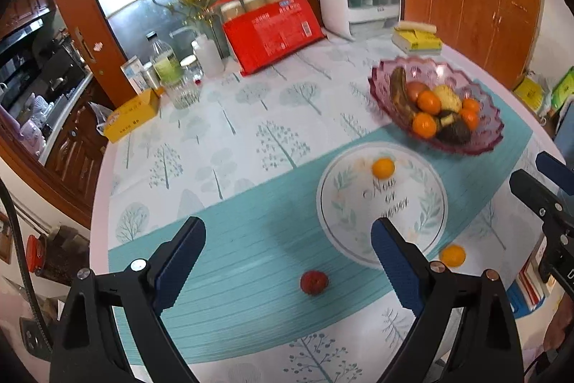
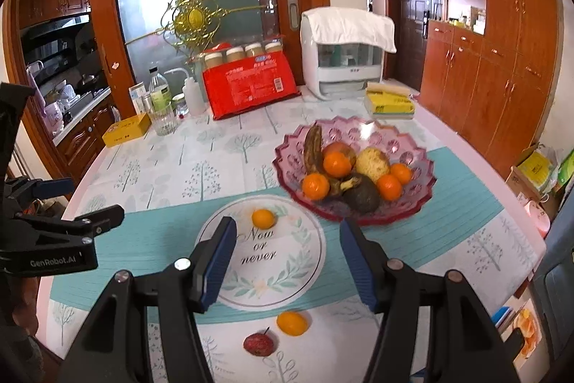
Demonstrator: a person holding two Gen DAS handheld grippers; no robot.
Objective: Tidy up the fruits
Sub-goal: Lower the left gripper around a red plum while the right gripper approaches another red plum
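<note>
A small red apple (image 1: 314, 282) (image 2: 258, 343) and a loose orange (image 1: 452, 255) (image 2: 292, 323) lie on the tablecloth near the front edge. A second orange (image 1: 383, 167) (image 2: 263, 218) rests on the far side of a round white "Now or never" mat (image 1: 380, 232) (image 2: 272, 279). Behind it, a pink glass bowl (image 1: 380, 74) (image 2: 412, 146) holds several oranges, a browned banana and other fruit. My left gripper (image 1: 287, 223) (image 2: 82, 200) hovers open above the apple, empty. My right gripper (image 2: 287, 223) (image 1: 538, 182) is open over the round mat, holding nothing.
Along the back of the table stand a red package (image 2: 247, 88), a white appliance with a towel (image 2: 344, 60), a yellow book (image 2: 389, 103), a yellow box (image 2: 125, 130), a glass (image 2: 165, 119) and bottles. Wooden cabinets (image 2: 484, 88) line the right.
</note>
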